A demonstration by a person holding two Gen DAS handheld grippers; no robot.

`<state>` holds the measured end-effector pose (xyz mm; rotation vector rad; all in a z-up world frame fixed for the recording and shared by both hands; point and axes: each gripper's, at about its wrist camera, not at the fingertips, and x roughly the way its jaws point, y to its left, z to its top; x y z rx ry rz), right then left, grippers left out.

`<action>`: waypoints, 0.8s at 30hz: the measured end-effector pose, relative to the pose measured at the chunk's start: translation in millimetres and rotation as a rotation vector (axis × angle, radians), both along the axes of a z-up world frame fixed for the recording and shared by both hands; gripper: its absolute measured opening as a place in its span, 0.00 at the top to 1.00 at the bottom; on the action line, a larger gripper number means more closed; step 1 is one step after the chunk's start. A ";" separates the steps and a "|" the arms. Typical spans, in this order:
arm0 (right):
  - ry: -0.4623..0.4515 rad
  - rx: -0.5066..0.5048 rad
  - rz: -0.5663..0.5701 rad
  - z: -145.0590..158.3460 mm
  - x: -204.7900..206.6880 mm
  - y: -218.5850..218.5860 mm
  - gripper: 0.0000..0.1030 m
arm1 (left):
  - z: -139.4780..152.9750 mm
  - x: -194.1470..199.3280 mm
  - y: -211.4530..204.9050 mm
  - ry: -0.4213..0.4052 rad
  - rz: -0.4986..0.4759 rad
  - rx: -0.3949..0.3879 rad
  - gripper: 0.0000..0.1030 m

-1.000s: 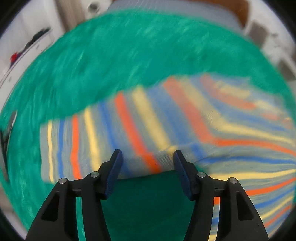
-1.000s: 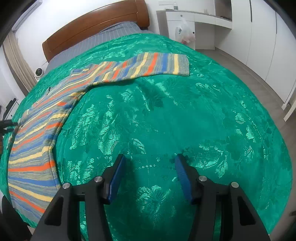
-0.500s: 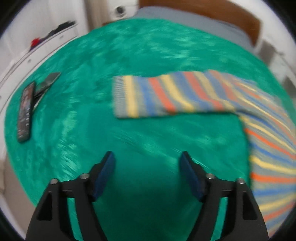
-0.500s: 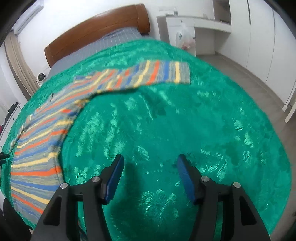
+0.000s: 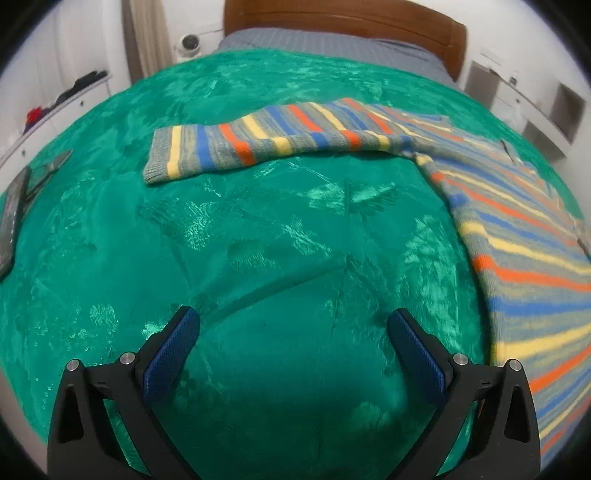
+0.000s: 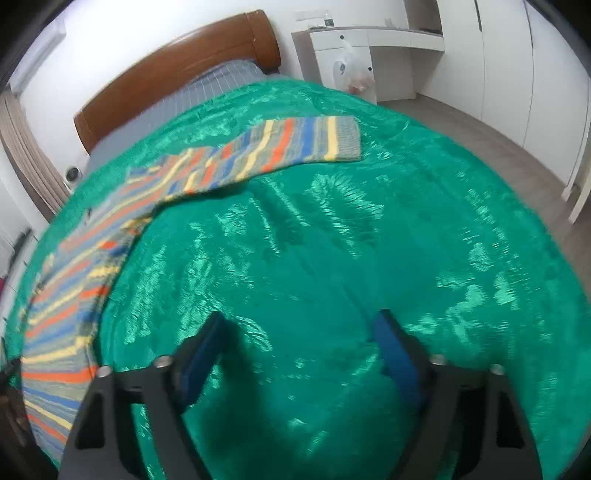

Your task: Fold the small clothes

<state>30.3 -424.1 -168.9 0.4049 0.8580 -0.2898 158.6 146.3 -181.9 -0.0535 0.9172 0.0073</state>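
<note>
A striped knit sweater in grey, orange, yellow and blue lies flat on the green bedspread. In the left wrist view its left sleeve stretches out to the left, and the body runs down the right side. My left gripper is open and empty above bare bedspread, well short of the sleeve. In the right wrist view the sweater's other sleeve stretches right, far ahead. My right gripper is open and empty over the bedspread.
Remote controls lie at the bed's left edge. A wooden headboard and grey sheet are at the far end. White cabinets and a desk with a hanging plastic bag stand to the right of the bed.
My left gripper has pulled back from the sleeve edge it was at and has opened wider. My right gripper has shifted slightly; the sweater lies as before.
</note>
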 end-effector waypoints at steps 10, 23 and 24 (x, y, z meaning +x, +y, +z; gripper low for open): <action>0.011 -0.104 0.027 -14.4 15.4 18.7 0.00 | -5.2 -3.2 0.2 -0.023 0.013 0.000 0.00; 0.017 -0.133 0.022 -16.3 16.2 22.9 0.00 | -7.1 -6.0 -3.9 -0.038 0.008 0.037 0.00; 0.017 -0.133 0.021 -16.4 16.7 23.1 0.00 | -7.1 -6.1 -4.0 -0.039 0.008 0.039 0.00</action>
